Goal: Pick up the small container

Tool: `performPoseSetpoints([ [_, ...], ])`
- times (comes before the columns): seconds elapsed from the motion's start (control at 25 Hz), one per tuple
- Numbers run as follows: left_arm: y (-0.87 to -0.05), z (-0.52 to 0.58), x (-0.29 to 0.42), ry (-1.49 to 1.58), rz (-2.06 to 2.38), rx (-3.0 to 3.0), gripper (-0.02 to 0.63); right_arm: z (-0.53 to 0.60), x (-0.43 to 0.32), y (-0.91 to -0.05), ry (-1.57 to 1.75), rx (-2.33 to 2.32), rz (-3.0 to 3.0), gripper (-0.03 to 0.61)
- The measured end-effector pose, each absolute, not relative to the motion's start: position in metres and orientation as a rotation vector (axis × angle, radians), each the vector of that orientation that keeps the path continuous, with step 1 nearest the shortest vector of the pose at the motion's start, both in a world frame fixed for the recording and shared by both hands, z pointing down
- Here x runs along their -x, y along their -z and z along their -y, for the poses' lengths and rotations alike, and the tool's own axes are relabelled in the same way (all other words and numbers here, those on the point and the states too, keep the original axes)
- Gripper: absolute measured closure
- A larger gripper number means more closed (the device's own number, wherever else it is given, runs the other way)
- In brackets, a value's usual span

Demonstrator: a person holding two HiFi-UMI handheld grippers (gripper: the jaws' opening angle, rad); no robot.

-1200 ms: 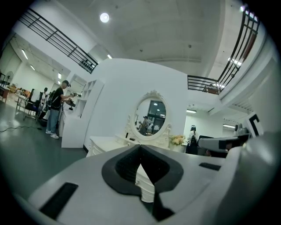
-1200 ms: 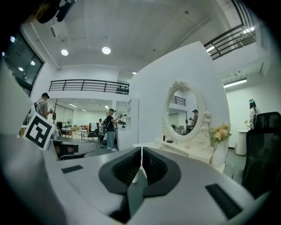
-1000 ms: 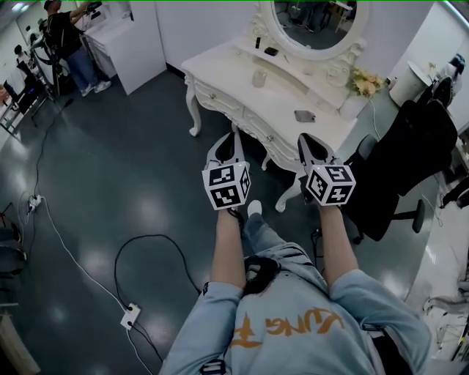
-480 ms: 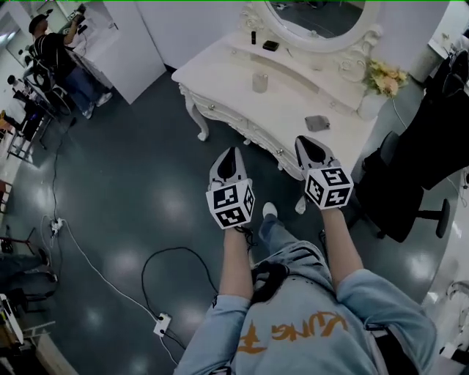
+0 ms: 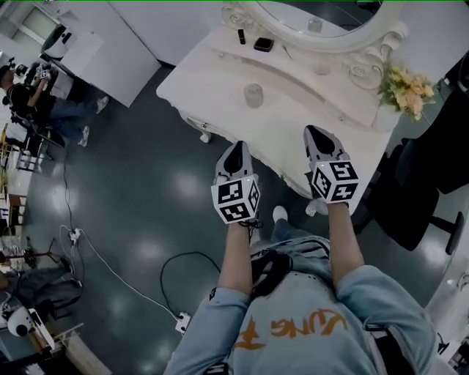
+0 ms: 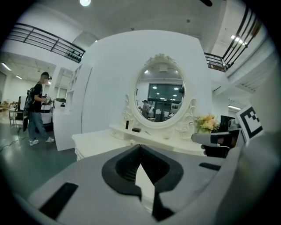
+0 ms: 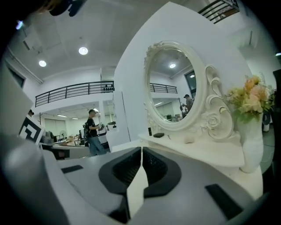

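Left hand-held gripper (image 5: 235, 152) and right hand-held gripper (image 5: 315, 134), jaws together and empty, point over the table's (image 5: 212, 77) near edge, lined up for the small container (image 5: 253, 94).

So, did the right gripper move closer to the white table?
Yes. The right gripper has moved forward, farther over the white dressing table's front edge, toward the mirror.
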State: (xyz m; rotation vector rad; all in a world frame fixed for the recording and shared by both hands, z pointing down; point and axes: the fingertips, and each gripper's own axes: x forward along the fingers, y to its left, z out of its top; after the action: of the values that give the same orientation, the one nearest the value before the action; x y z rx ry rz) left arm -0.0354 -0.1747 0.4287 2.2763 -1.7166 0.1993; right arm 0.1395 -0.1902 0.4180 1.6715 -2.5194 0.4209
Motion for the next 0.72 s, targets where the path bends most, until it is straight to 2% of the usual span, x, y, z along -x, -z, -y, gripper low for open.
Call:
performPoseSetpoints([
  [0.72,-0.439,0.243,0.041,-0.247,1.77,-2.259,0.592,0.258,-0.124,-0.431,-0.388,-1.574,2.566,0.548],
])
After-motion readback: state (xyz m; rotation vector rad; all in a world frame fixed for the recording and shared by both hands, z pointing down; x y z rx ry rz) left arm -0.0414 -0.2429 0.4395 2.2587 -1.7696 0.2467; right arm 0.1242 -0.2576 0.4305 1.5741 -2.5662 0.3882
